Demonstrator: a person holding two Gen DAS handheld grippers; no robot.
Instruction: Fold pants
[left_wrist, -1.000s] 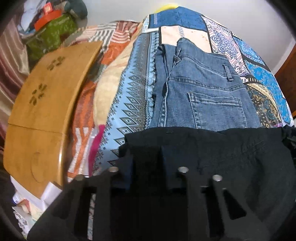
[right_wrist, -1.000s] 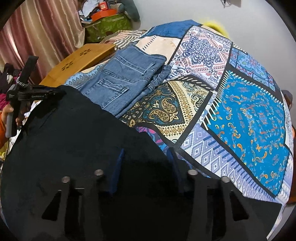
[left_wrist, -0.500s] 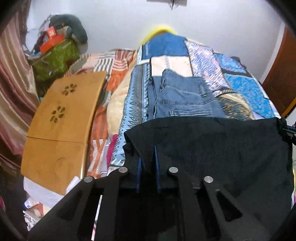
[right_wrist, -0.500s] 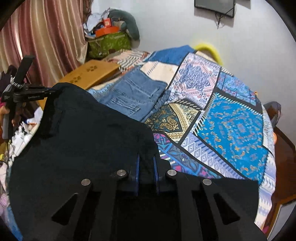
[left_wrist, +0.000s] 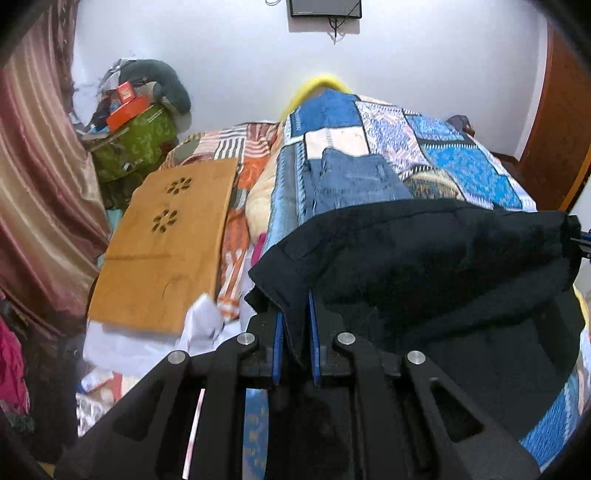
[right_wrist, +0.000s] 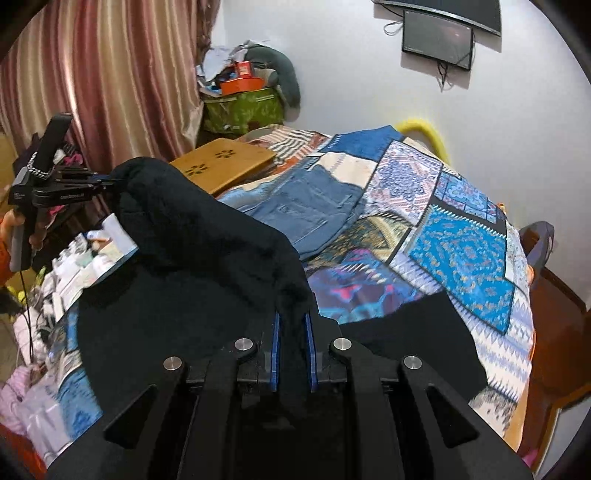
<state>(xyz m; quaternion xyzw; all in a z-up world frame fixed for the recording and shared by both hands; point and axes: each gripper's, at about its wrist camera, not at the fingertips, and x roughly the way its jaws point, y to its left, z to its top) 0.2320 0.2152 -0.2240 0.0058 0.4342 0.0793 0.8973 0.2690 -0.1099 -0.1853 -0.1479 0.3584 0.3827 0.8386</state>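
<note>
Black pants hang stretched between my two grippers above the near end of the bed. My left gripper is shut on one corner of their edge, the cloth pinched between its blue pads. My right gripper is shut on the other corner of the black pants. In the right wrist view my left gripper shows at far left, with the raised corner in it. The rest of the pants droops onto the bed and hides the near part of the quilt.
Folded blue jeans lie further up on the patchwork quilt. A wooden lap table rests left of the bed. Boxes and a green bag pile up in the corner by a curtain. A wooden frame borders the bed's right side.
Both grippers closed on the black pants' edge, then rose and pulled back with it. The edge is now up off the quilt, and more of the room shows.
</note>
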